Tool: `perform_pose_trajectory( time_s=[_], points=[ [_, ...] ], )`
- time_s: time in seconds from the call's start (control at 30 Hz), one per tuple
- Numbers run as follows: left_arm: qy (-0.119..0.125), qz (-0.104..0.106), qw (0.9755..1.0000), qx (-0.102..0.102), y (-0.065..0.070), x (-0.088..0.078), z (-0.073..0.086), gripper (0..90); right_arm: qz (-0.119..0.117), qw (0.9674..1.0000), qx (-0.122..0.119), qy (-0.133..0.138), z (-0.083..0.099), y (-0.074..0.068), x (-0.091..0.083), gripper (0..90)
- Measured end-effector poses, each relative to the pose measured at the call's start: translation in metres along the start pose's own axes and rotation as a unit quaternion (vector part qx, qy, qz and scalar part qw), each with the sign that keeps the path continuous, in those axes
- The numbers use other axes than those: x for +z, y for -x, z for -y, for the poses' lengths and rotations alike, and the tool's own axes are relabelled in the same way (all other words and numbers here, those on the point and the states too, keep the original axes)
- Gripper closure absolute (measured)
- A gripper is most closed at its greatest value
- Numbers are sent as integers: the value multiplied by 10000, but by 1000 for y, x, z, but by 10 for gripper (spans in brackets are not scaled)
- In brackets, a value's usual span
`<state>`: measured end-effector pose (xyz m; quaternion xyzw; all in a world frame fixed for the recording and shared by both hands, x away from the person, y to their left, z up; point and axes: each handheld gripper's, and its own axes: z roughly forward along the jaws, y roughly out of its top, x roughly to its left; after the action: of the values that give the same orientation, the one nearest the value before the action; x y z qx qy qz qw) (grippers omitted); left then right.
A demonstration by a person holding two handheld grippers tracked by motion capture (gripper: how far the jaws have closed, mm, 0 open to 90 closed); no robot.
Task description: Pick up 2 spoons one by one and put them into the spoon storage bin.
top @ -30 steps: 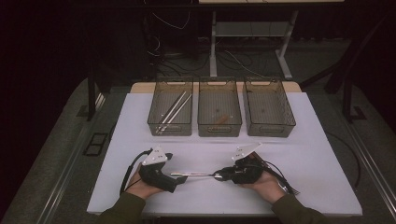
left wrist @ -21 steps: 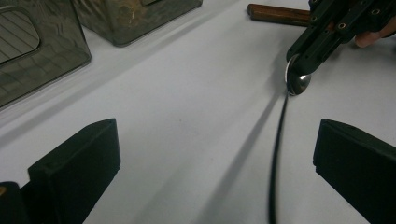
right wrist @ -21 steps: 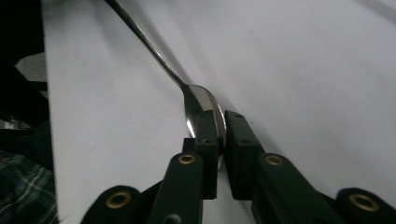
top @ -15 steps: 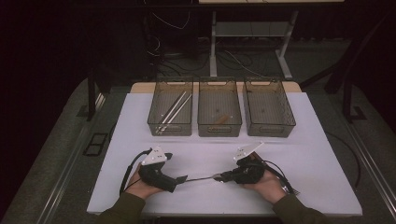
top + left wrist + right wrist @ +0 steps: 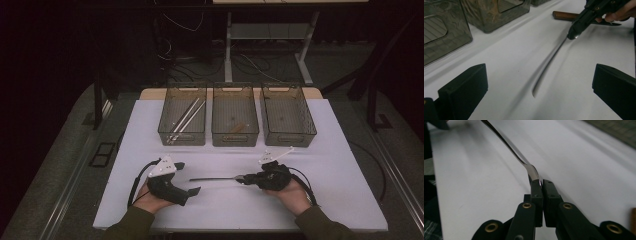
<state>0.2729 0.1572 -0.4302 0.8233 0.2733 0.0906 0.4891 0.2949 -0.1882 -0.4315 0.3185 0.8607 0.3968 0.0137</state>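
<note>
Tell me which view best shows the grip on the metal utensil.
The right gripper view: the right gripper is shut on the metal utensil, pinching its bowl end edge-on. The left gripper view shows the handle slanting out from the grip. The high view shows it small, a thin line above the table.

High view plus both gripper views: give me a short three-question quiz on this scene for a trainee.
1. True or false: the left gripper is shut on the metal utensil.
2. How many clear bins stand in a row at the far side of the table? A) two B) three C) four
3. Fill in: the long metal sticks lie in the ___ bin of the row, as the high view shows it.

Key
1. False. Its jaws stand wide open; the right gripper is the one clamped on the utensil's end.
2. B
3. left
</note>
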Motion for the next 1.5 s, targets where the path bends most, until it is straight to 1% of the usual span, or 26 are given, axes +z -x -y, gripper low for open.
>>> perform_pose_trajectory(
  time_s=[0.03,0.1,0.13,0.23,0.3,0.37,0.53,0.73,0.87,0.93,1.0,1.13,1.2,1.23,1.37,1.5],
  points=[
    [43,15,10000,12,1,0,0,0,62,10000,3,34,0,2,-2,881],
    [41,27,10000,21,0,0,0,0,146,9998,90,121,-1,4,-7,881],
    [37,33,10000,1,0,0,0,0,205,9996,85,145,-1,6,-9,881],
    [33,33,10000,22,1,1,1,0,319,9992,123,227,-3,9,-16,881],
    [1,35,10000,35,2,2,1,0,411,9986,136,290,-4,11,-21,880],
    [-24,47,10000,46,2,3,1,0,484,9980,200,356,-5,14,-26,880],
    [-81,37,10000,-6,1,4,2,0,644,9963,315,472,-8,21,-36,880],
    [-90,35,9999,-32,1,5,2,0,896,9928,421,679,-15,30,-52,880],
    [-109,47,9999,-33,1,5,2,0,1096,9893,519,810,-23,36,-61,880],
    [-121,51,9999,-29,1,6,2,0,1167,9880,564,843,-29,40,-64,880],
    [-133,48,9999,-36,0,6,3,0,1257,9860,624,906,-34,44,-66,881],
    [-127,58,9999,-46,1,6,2,0,1384,9828,686,1010,-50,51,-66,880],
    [-131,63,9999,-45,1,6,3,0,1487,9813,681,1016,-58,55,-65,881],
    [-129,66,9999,-47,1,6,3,0,1533,9804,718,1005,-61,57,-63,880],
    [-117,86,9999,-62,1,6,3,0,1702,9766,859,992,-76,66,-53,881],
    [-113,94,9999,-66,2,6,3,0,1797,9746,919,974,-90,75,-41,880]
  ],
)
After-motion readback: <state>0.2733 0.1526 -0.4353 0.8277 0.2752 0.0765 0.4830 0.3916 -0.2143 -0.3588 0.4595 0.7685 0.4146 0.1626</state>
